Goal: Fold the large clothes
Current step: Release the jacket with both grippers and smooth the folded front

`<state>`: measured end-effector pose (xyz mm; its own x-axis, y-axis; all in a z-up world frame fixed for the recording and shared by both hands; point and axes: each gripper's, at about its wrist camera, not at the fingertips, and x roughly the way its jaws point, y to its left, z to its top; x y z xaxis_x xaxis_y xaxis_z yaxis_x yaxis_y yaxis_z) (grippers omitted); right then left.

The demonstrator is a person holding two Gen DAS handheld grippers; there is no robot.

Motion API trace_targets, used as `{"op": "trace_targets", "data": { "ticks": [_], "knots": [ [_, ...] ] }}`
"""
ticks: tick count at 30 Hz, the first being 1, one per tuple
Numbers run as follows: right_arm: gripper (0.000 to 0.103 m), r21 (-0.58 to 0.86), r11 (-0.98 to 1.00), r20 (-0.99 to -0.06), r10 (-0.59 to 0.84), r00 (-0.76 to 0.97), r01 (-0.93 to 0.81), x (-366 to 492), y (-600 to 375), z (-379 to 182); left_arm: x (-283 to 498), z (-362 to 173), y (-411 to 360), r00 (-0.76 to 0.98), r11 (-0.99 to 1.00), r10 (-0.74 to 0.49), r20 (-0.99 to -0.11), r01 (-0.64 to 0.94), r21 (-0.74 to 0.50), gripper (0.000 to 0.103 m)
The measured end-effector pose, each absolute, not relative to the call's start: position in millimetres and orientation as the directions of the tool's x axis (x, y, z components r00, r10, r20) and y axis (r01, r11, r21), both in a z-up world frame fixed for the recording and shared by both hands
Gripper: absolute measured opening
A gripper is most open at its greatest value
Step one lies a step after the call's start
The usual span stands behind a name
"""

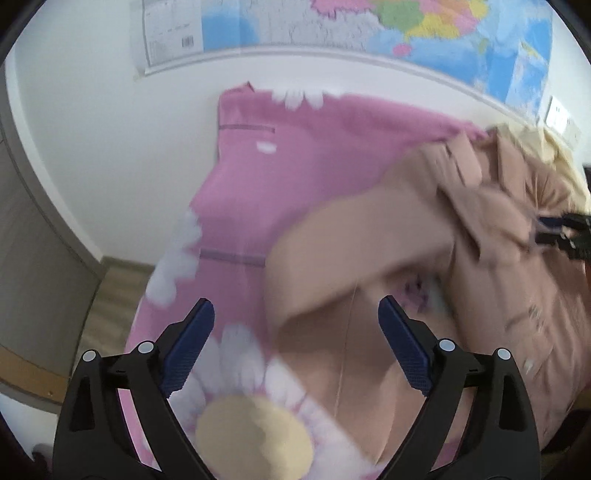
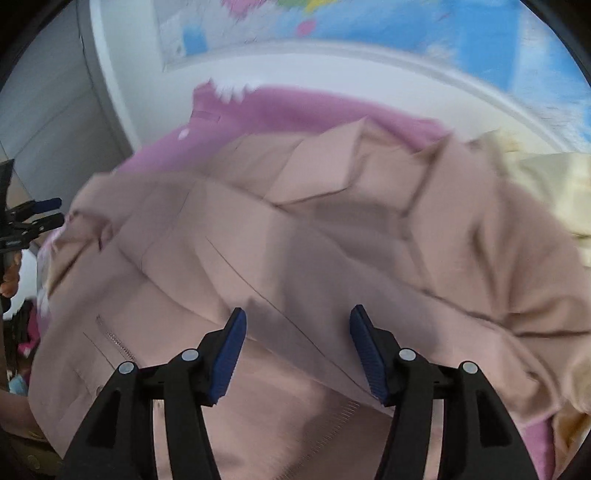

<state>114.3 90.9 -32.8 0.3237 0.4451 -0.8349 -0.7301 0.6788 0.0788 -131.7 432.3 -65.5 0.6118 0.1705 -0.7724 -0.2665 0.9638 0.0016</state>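
Note:
A large beige zip jacket [image 1: 369,240] lies crumpled on a pink blanket [image 1: 295,155] printed with white daisies. In the left wrist view my left gripper [image 1: 295,306] hangs above the jacket's near edge and a daisy, jaws wide open, nothing between the blue pads. The right gripper [image 1: 557,232] shows at the far right edge by the jacket. In the right wrist view my right gripper [image 2: 298,313] is over the jacket [image 2: 295,221] near a seam, jaws apart and clear of the cloth. The left gripper [image 2: 37,218] appears at the left edge. Both views are blurred.
A cream cloth [image 1: 535,144] lies past the jacket at the right, also cream cloth [image 2: 554,177]. A white wall with a coloured map [image 1: 332,22] stands behind the bed. Wooden floor [image 1: 110,295] and a grey cabinet [image 1: 26,221] are to the left.

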Motion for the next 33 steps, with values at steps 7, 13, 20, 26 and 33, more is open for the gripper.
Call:
{"op": "trace_targets", "data": {
  "ticks": [7, 13, 20, 26, 33],
  "knots": [
    [0.061, 0.100, 0.681, -0.846, 0.442, 0.298, -0.726, 106.1, 100.1, -38.8, -141.6, -96.8, 436.4, 0.608, 0.969, 0.047, -0.792, -0.220, -0.111, 0.092],
    [0.061, 0.140, 0.707, -0.831, 0.464, 0.306, -0.693, 98.7, 73.0, -25.1, -134.0, -91.0, 435.2, 0.641, 0.967, 0.031, -0.767, -0.213, -0.140, 0.006],
    [0.061, 0.169, 0.746, -0.804, 0.482, 0.348, -0.644, 102.5, 43.7, -13.3, -138.7, 22.3, 427.7, 0.778, 0.982, 0.128, -0.615, -0.184, -0.029, 0.005],
    [0.061, 0.263, 0.762, -0.766, 0.538, 0.353, -0.592, 103.9, 11.7, -8.7, -90.1, 69.5, 308.9, 0.822, 0.975, 0.004, -0.569, 0.123, 0.183, 0.015],
    [0.061, 0.300, 0.776, -0.757, 0.548, 0.356, -0.555, 97.0, -15.2, -13.3, -22.3, 12.6, 223.9, 0.676, 0.924, -0.222, -0.702, 0.375, 0.069, 0.056]
  ]
}}
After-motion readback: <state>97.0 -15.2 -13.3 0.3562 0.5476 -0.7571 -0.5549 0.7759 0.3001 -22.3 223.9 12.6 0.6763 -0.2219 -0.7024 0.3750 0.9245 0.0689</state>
